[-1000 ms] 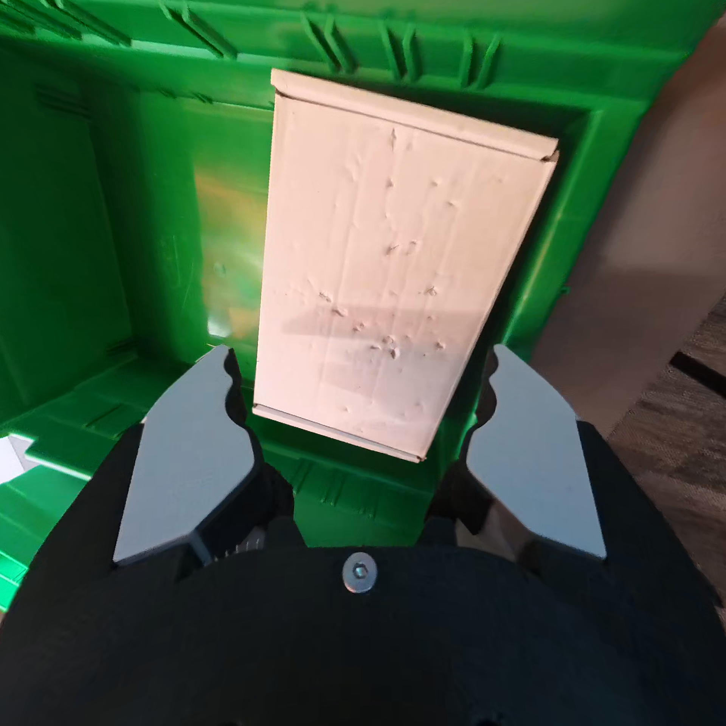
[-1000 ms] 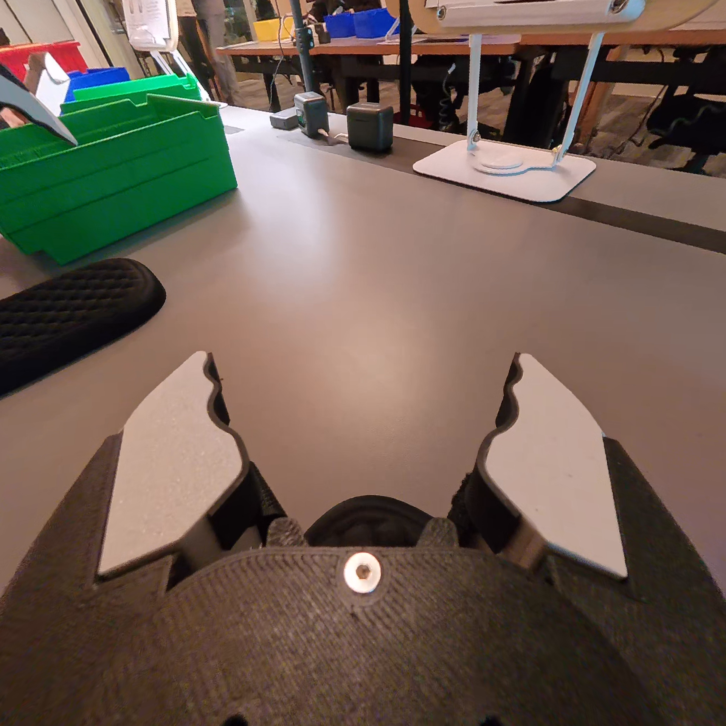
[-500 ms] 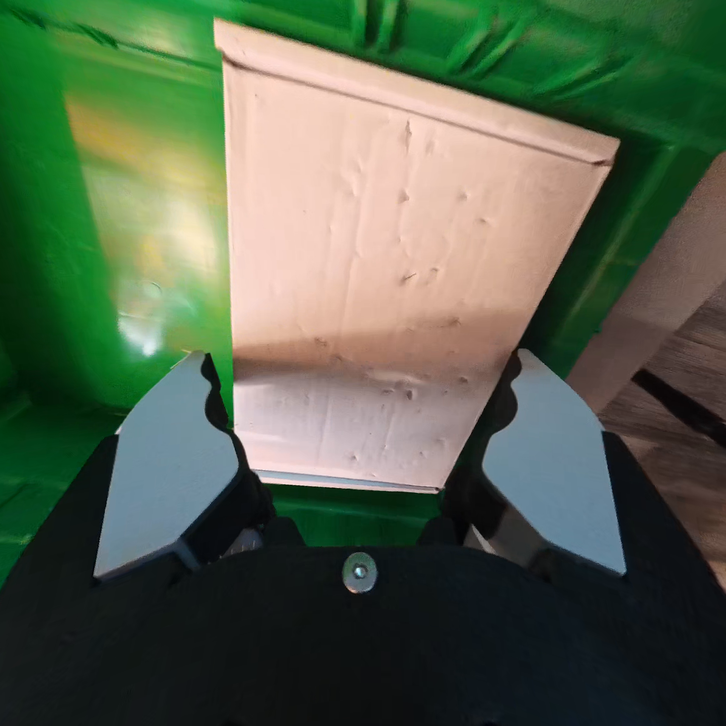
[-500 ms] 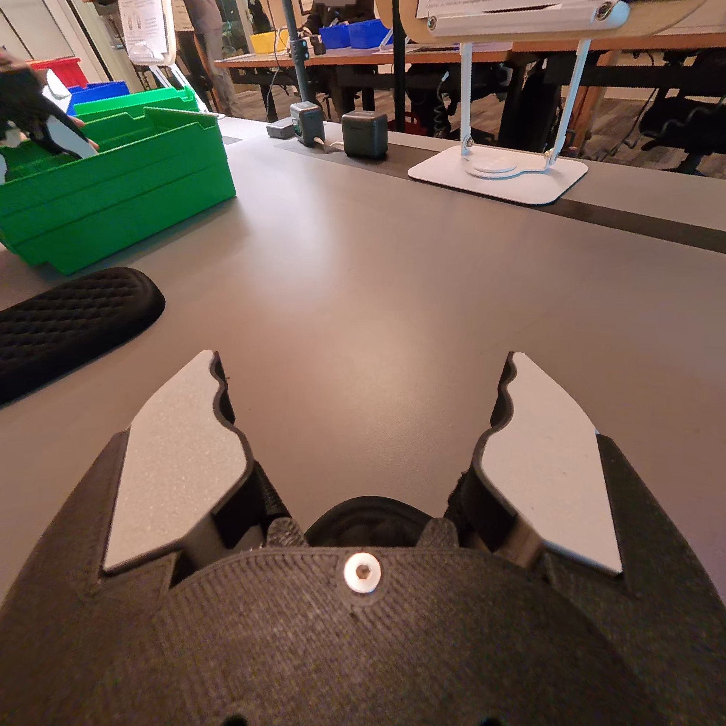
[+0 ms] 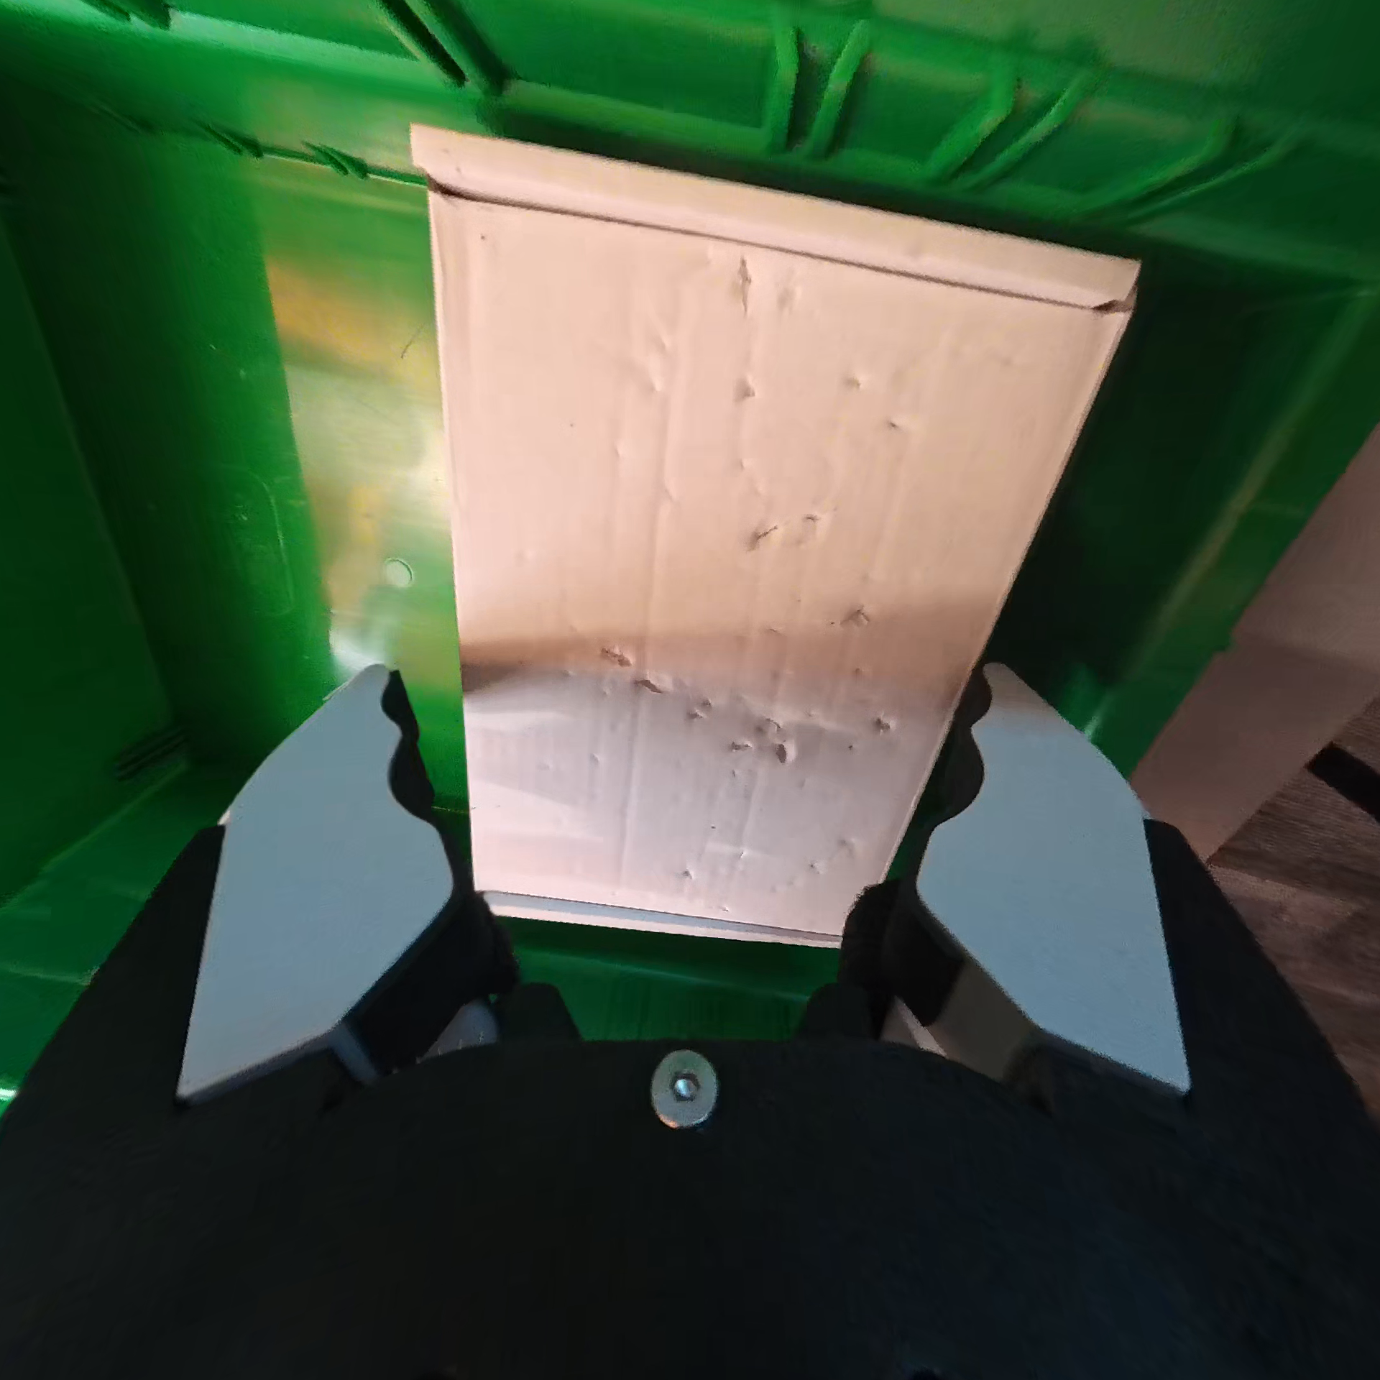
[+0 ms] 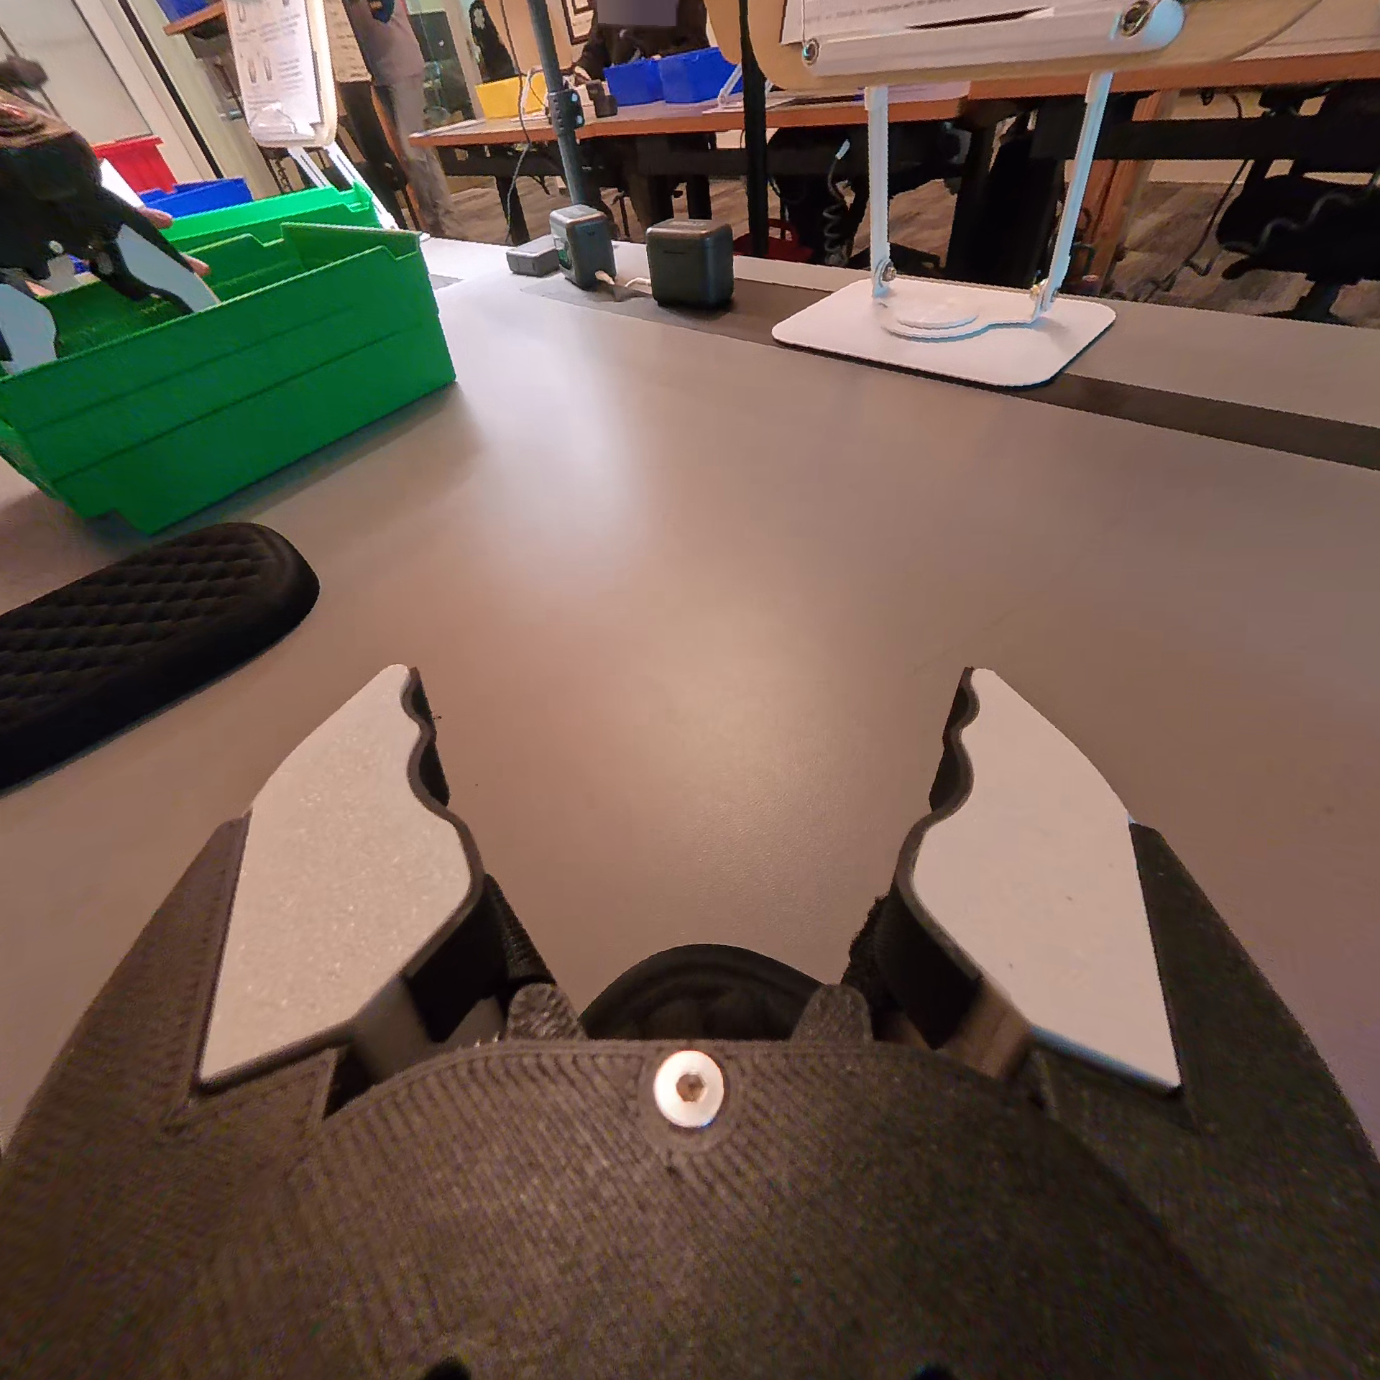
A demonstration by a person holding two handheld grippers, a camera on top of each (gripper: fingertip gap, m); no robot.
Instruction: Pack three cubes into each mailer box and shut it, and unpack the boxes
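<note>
Step in hand looks like fetching: left tool (image 5: 683,806), jaws apart, straddles the shut mailer box (image 5: 717,538) lying in the green bin (image 5: 149,463). Next move needs jaws closing on its sides. Right tool (image 6: 691,754) hangs spread and empty over the counter (image 6: 747,538).

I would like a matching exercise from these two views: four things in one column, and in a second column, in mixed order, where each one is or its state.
Things:
1. mailer box
2. left gripper
3. right gripper
4. black padded rest

Places or states:
A. open, above the bare grey table
B. on the table, in front of the green bin
C. shut, lying flat inside the green bin
D. open, fingers on each side of the box's near end

Pairs: 1-C, 2-D, 3-A, 4-B
</note>
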